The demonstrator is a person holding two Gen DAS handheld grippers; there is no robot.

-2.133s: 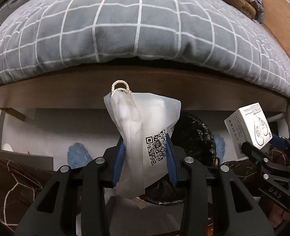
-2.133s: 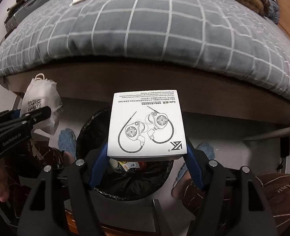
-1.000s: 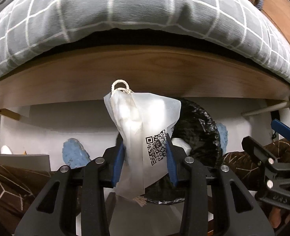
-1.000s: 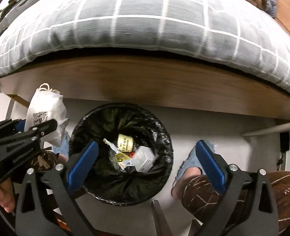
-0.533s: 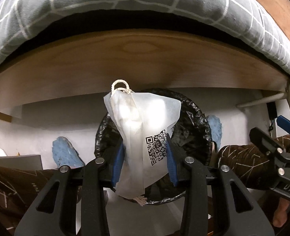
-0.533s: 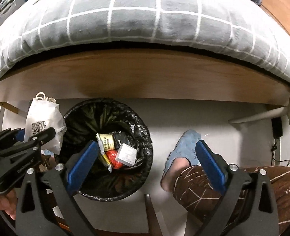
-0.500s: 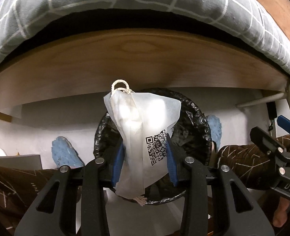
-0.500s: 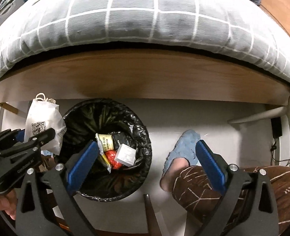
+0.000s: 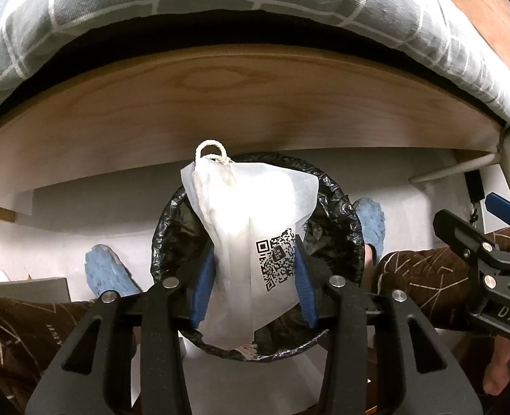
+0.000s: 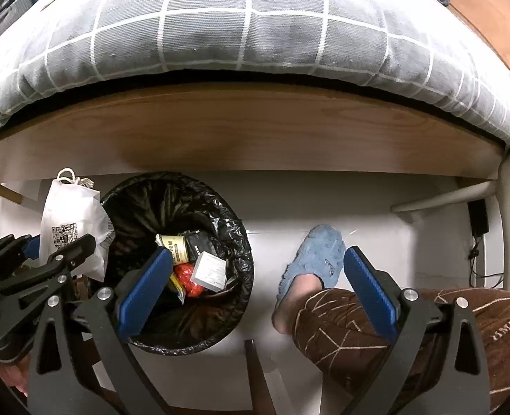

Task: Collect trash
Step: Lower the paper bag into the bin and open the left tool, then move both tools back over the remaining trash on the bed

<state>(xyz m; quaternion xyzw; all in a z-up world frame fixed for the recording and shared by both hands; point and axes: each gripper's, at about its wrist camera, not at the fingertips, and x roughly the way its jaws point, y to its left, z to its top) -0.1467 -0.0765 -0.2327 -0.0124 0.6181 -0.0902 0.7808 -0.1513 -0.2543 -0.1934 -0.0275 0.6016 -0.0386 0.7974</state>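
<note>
My left gripper (image 9: 251, 276) is shut on a white drawstring bag (image 9: 251, 238) with a QR code and holds it right over the black-lined trash bin (image 9: 341, 214). In the right wrist view the bag (image 10: 71, 221) hangs at the bin's (image 10: 220, 207) left rim. My right gripper (image 10: 255, 287) is open and empty, to the right of the bin's middle. Inside the bin lie a white box (image 10: 209, 271), a red wrapper (image 10: 188, 278) and other trash.
The wooden bed frame (image 10: 255, 131) with a grey checked mattress (image 10: 248, 31) overhangs the bin. The person's blue slippers (image 10: 315, 256) and brown trousers (image 10: 410, 332) stand on the white floor beside the bin. A cable and plug (image 10: 478, 221) are at the far right.
The right gripper opened and dropped the white box into the bin, then shifted right. The left gripper moved the bag over the bin.
</note>
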